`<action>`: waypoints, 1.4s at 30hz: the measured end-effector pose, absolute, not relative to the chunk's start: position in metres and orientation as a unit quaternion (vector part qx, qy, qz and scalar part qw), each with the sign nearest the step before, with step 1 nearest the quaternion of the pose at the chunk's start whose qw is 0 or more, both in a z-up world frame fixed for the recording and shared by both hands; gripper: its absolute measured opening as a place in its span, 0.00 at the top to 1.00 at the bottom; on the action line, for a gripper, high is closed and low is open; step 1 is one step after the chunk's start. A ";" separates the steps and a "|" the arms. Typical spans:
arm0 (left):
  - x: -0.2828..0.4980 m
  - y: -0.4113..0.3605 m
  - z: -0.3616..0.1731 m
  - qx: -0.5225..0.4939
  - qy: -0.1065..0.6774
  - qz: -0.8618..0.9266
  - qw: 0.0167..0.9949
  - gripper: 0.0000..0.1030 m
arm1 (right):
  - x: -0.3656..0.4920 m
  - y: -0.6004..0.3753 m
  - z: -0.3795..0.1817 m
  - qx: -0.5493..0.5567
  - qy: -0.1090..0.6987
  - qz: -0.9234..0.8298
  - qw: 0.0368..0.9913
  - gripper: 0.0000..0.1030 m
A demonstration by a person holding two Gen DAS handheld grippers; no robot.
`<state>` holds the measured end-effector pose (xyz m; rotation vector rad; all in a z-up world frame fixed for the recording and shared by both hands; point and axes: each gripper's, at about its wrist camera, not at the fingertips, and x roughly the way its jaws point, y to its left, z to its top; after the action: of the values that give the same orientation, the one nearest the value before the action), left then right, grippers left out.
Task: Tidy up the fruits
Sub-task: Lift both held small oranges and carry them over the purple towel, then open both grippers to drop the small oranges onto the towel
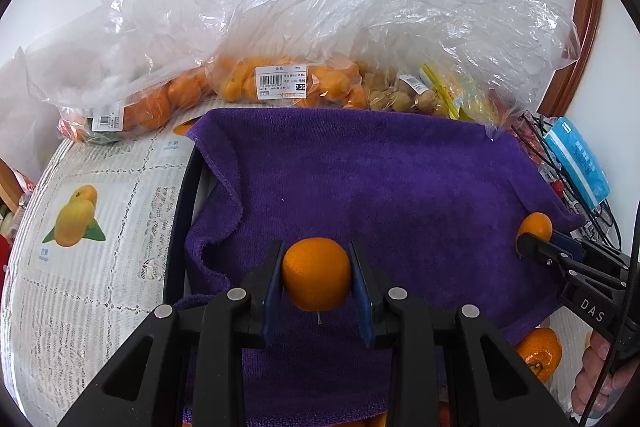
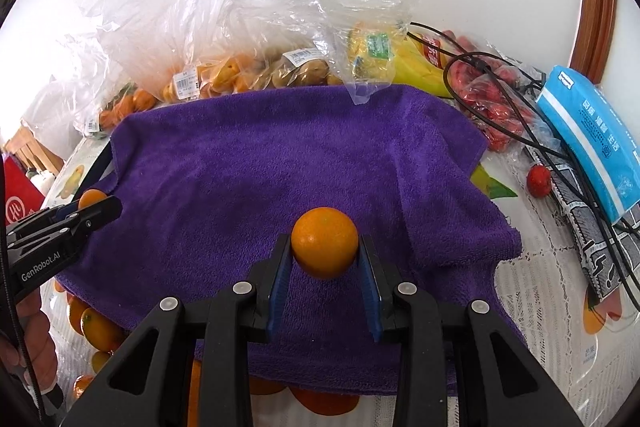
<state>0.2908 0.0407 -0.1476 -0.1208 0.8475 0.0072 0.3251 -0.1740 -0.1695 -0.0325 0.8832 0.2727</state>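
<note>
My left gripper (image 1: 316, 273) is shut on an orange (image 1: 316, 275) and holds it over a purple towel (image 1: 360, 179). My right gripper (image 2: 325, 251) is shut on another orange (image 2: 325, 247) over the same towel (image 2: 280, 155). In the left wrist view the right gripper (image 1: 524, 241) shows at the towel's right edge with its orange (image 1: 536, 225). In the right wrist view the left gripper (image 2: 100, 205) shows at the towel's left edge with its orange (image 2: 91, 197). Several loose oranges (image 2: 100, 331) lie at the towel's near edge, partly hidden under it.
Clear plastic bags of oranges (image 1: 280, 79) and brown fruit (image 1: 400, 95) stand behind the towel. A banana pack (image 2: 392, 63), a bag of red fruit (image 2: 496, 107), a blue tissue pack (image 2: 592, 139), black cables (image 2: 516, 131) and a loose red fruit (image 2: 539, 180) lie right. A lace tablecloth (image 1: 100, 267) covers the table.
</note>
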 end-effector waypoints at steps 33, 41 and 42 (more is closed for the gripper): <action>0.278 0.035 -0.128 -0.060 0.376 -0.003 0.925 0.49 | 0.311 -0.175 -0.142 -0.002 0.386 0.131 0.913 0.42; 0.266 0.038 -0.112 -0.069 0.360 0.001 0.931 0.44 | 0.292 -0.176 -0.117 0.012 0.353 0.132 0.926 0.42; 0.264 0.038 -0.111 -0.073 0.360 0.001 0.930 0.44 | 0.287 -0.177 -0.114 0.014 0.349 0.131 0.928 0.42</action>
<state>0.2642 0.0382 -0.1112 -0.1498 0.7376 0.0013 0.2873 -0.1765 -0.1136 0.0294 0.7161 0.2695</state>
